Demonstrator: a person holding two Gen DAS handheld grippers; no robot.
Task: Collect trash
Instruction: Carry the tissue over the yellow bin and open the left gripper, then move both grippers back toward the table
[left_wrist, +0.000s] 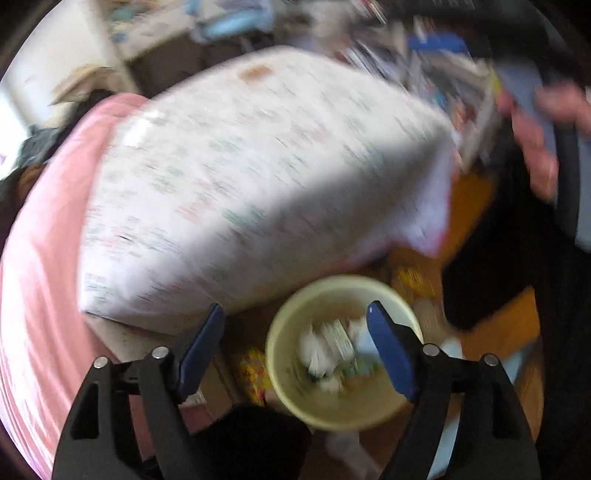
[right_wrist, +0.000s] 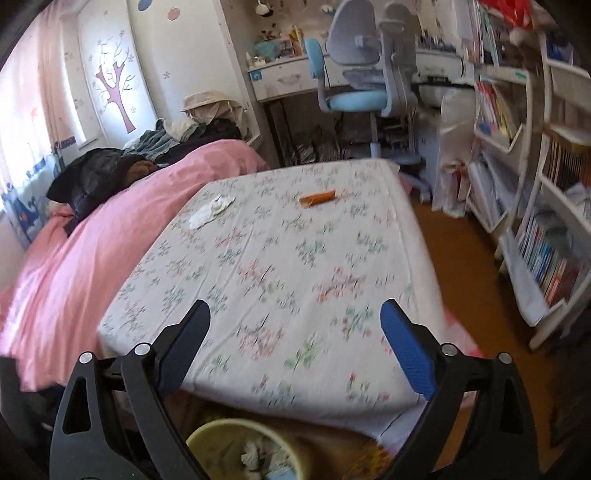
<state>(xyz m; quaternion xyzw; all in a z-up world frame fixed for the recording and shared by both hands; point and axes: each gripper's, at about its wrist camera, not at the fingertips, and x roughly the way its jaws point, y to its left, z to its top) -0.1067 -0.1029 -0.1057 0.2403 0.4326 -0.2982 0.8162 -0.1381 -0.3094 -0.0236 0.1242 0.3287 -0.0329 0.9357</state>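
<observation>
Yellow bin (left_wrist: 343, 354) sits under my wide, empty left gripper (left_wrist: 295, 350); my equally wide right gripper (right_wrist: 295, 347) should reach for the orange wrapper (right_wrist: 317, 198), closing gently.

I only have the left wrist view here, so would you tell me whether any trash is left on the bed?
Observer: Yes, a crumpled white tissue lies on the floral sheet, toward the pink duvet.
Operator: Thank you. Is there anything else up there?
Observer: An orange wrapper lies farther along the sheet, apart from the tissue.
Operator: Is the right gripper carrying anything?
Observer: No, the right gripper is open and empty, above the bed's near end, with the yellow bin below it.
</observation>
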